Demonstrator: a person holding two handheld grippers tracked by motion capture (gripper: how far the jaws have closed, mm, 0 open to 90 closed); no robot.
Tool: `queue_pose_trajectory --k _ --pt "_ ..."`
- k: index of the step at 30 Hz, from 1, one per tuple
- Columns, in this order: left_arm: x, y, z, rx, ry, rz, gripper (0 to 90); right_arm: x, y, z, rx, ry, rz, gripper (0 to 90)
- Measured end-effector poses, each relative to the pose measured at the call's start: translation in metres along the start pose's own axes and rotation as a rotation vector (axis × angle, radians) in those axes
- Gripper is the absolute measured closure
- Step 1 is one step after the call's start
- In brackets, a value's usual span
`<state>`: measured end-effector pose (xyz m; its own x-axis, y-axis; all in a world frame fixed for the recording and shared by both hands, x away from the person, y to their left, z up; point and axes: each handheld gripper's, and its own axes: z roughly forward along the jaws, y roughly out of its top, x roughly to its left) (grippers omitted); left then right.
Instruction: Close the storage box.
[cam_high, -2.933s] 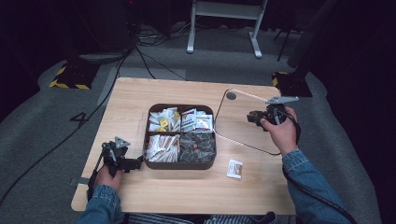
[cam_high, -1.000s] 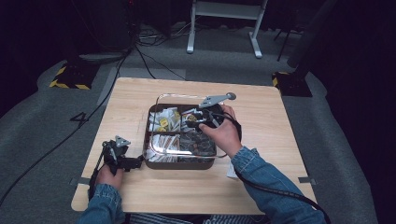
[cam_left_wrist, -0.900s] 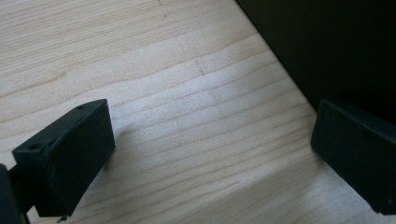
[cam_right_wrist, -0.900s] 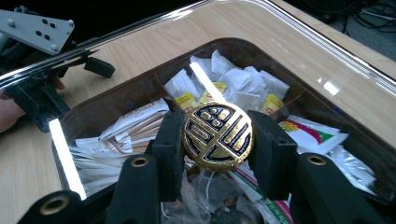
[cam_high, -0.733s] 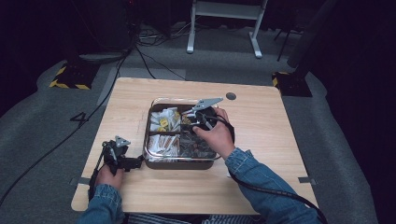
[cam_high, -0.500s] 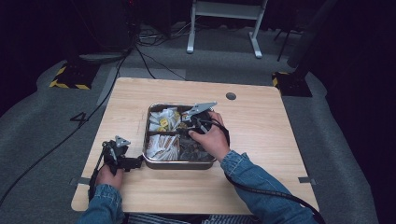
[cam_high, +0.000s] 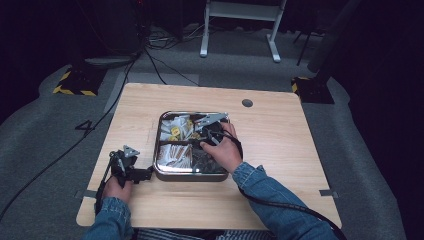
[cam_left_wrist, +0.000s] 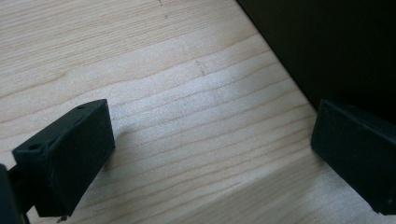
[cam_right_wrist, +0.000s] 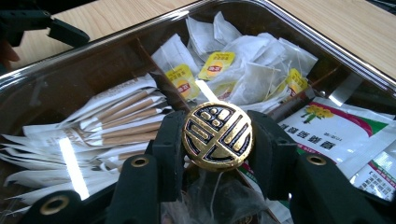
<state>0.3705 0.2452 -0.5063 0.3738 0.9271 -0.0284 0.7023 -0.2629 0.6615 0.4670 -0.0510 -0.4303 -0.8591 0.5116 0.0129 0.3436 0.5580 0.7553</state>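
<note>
Seemingly, from the high view, the lid (cam_high: 192, 145) sat on the box (cam_high: 165, 172) mid-tabletop, the right claw (cam_high: 202, 136) on it. Left claw view: left claw (cam_left_wrist: 210, 154) released over bare wood. Right claw view: jaws clenched the gold knob (cam_right_wrist: 217, 135), the sound hold; the clear lid looked stiff, slick, breakable.

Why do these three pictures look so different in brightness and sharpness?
High view: the room is dark beyond the lit table. Right gripper view: white glare streaks run across the clear lid, while the gold knob is crisp. Left gripper view: the wood is bright, the black fingers are soft and cast shadows.
</note>
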Motion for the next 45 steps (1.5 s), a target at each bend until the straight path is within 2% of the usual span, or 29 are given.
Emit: queue_pose_trajectory --k 23,33,38,45 --pt "0.000 0.000 0.000 -0.001 0.000 -0.001 0.0 -0.003 0.000 0.014 -0.001 0.003 -0.005 58.9" --pt "0.000 0.000 0.000 0.000 0.000 0.000 0.0 0.000 -0.002 0.014 -0.001 -0.014 -0.025 58.8" --pt "0.000 0.000 0.000 0.000 0.000 0.000 0.0 -0.003 -0.002 0.015 -0.007 -0.003 -0.016 58.8" --pt "0.000 0.000 0.000 0.000 0.000 0.000 0.0 -0.002 -0.002 0.015 -0.002 -0.008 -0.033 58.7"
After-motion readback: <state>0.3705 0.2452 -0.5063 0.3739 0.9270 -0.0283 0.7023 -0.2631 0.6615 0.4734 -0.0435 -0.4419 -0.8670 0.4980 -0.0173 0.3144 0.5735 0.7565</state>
